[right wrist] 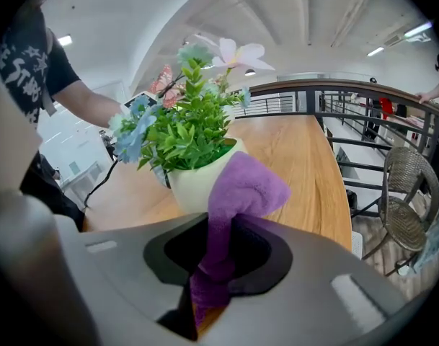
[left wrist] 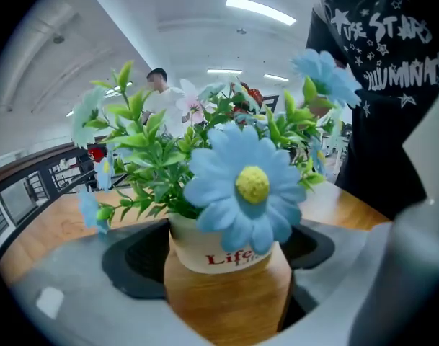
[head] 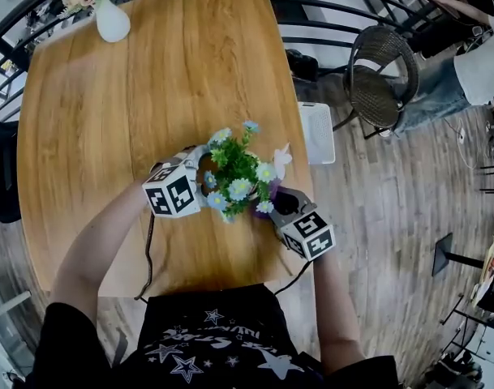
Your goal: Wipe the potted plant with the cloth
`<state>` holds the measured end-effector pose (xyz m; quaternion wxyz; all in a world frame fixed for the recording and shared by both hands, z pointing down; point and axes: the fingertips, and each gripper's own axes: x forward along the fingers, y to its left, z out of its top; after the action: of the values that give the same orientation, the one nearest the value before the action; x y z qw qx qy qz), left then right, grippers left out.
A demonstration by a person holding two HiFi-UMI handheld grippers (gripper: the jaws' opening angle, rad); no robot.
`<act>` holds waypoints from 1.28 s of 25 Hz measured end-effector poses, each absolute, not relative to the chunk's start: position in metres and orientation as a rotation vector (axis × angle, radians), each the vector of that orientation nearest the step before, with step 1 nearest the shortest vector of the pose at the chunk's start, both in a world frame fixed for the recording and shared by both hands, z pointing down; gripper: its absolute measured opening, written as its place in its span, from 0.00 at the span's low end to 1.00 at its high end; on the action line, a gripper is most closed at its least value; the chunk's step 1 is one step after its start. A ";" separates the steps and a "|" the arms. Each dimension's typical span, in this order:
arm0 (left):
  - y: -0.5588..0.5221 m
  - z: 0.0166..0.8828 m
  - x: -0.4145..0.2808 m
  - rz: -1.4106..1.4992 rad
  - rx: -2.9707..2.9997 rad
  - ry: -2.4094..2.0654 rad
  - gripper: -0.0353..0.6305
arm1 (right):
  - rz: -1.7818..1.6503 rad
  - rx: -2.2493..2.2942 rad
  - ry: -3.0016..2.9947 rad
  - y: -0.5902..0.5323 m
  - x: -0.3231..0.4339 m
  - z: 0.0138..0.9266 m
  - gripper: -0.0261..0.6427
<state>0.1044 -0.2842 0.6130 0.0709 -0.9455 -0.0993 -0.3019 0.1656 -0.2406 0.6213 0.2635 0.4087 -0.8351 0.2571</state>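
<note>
A long wooden table (head: pixel 109 136) runs beside a black railing (head: pixel 328 6). A wicker chair (head: pixel 380 75) stands on the plank floor past the table's right edge, and a white vase (head: pixel 112 21) of pale flowers sits at the far left corner.

The potted plant (head: pixel 237 177) stands upright on the table near the front edge, between the two grippers. It has green leaves with blue and white daisies, in a cream pot (left wrist: pixel 223 247) with red lettering (only "Life" can be read).

The left gripper (head: pixel 196 167) comes at the plant from the left. In the left gripper view its jaws are spread wide. The pot sits in the gap between them, with bare table showing below it, and neither jaw clearly presses on it. A large blue daisy (left wrist: pixel 244 186) hangs over the pot's rim right in front of that camera.

The right gripper (head: pixel 283 205) is at the plant's right side, its jaws clamped on a purple cloth (right wrist: pixel 237 193). The cloth rises out of the jaws in a bunched fold. In the right gripper view, the top of that fold lies against the near side of the pot, just under the leaves. In the head view a bit of purple shows at the plant's lower right, against the foliage.

Both of the person's forearms reach in from the bottom of the head view, one to each gripper.
</note>
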 end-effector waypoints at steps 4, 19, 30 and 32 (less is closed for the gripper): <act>-0.282 0.613 0.104 -0.898 -2.882 -0.194 0.80 | 0.681 1.122 -2.252 -0.236 0.164 0.621 0.16; -0.279 0.617 0.114 -0.921 -2.989 0.512 0.80 | 0.662 0.960 -2.310 -0.202 0.128 0.622 0.16; -0.261 0.616 0.106 -0.985 -2.973 0.896 0.80 | 0.645 0.951 -2.315 -0.189 0.129 0.621 0.16; -0.259 0.619 0.105 -1.032 -2.920 0.875 0.80 | 0.636 0.963 -2.305 -0.191 0.132 0.621 0.16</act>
<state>0.1046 -0.2588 0.6190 -0.0383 -0.9066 0.2718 -0.3206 0.1322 -0.1907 0.6206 0.2783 0.3588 -0.8589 0.2368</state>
